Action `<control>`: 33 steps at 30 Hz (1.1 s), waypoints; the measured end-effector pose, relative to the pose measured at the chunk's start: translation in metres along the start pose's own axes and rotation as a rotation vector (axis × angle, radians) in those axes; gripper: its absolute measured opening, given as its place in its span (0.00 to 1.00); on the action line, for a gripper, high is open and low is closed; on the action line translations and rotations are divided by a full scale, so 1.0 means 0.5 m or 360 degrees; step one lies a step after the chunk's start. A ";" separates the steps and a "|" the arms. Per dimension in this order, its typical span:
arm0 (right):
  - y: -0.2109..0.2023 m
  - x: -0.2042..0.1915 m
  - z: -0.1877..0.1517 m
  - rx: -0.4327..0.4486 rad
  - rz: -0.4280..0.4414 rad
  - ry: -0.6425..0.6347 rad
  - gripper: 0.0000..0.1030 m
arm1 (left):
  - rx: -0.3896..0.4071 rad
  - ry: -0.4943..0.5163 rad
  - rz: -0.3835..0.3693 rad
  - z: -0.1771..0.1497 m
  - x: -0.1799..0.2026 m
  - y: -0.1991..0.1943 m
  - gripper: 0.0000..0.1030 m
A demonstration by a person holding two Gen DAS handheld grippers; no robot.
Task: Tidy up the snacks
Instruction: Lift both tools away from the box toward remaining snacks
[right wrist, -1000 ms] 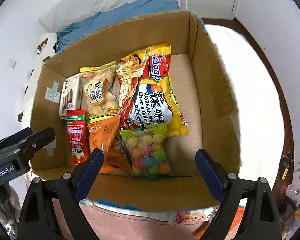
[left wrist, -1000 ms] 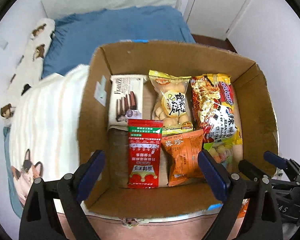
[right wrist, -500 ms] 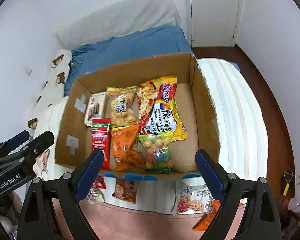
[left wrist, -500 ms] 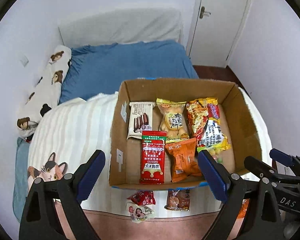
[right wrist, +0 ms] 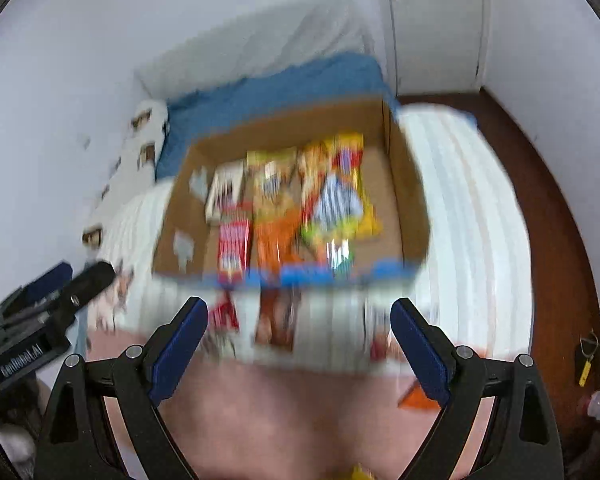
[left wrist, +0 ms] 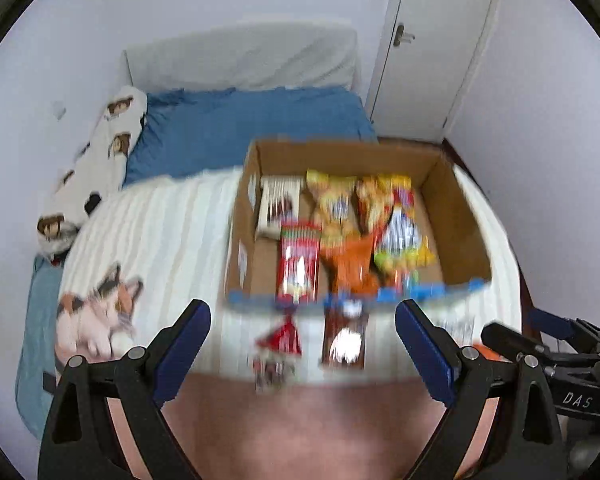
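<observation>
Left wrist view: left gripper (left wrist: 302, 354) and right gripper (right wrist: 299, 350) hover spread and empty over loose packets (left wrist: 345, 338) by the cardboard box's (left wrist: 462, 216) near edge, likely next in.

Left claw (left wrist: 302, 338) and right claw (right wrist: 299, 336) gape, empty

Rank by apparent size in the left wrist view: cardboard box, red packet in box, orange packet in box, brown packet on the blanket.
1. cardboard box, clearly largest.
2. red packet.
3. orange packet and brown packet: about equal; blur, and the brown one sits nearer, so unranked.
</observation>
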State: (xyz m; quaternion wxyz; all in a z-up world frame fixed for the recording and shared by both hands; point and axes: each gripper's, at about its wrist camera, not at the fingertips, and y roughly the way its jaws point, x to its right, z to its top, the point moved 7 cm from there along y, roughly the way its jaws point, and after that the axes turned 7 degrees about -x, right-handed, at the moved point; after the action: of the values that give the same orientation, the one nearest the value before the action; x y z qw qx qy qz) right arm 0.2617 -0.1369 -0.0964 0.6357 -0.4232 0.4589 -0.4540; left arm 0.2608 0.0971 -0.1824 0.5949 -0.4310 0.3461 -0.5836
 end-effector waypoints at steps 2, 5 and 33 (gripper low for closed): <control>0.043 0.018 -0.070 -0.0164 -0.0035 -0.0019 0.92 | -0.0073 0.0008 0.0012 -0.052 -0.001 0.023 0.92; 0.116 0.075 -0.199 -0.0425 -0.0050 0.0138 0.92 | -0.0244 0.0024 0.0031 -0.143 -0.004 0.081 0.92; 0.306 0.153 -0.555 -0.1075 0.0301 0.0780 0.96 | -0.0692 -0.0106 0.0048 -0.369 -0.062 0.231 0.92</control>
State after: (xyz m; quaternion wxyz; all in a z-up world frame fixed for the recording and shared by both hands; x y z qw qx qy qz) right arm 0.0347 -0.2091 -0.3189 0.3723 -0.4432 0.7563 -0.3049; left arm 0.1354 0.1019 -0.3628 0.5075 -0.5630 0.4504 -0.4717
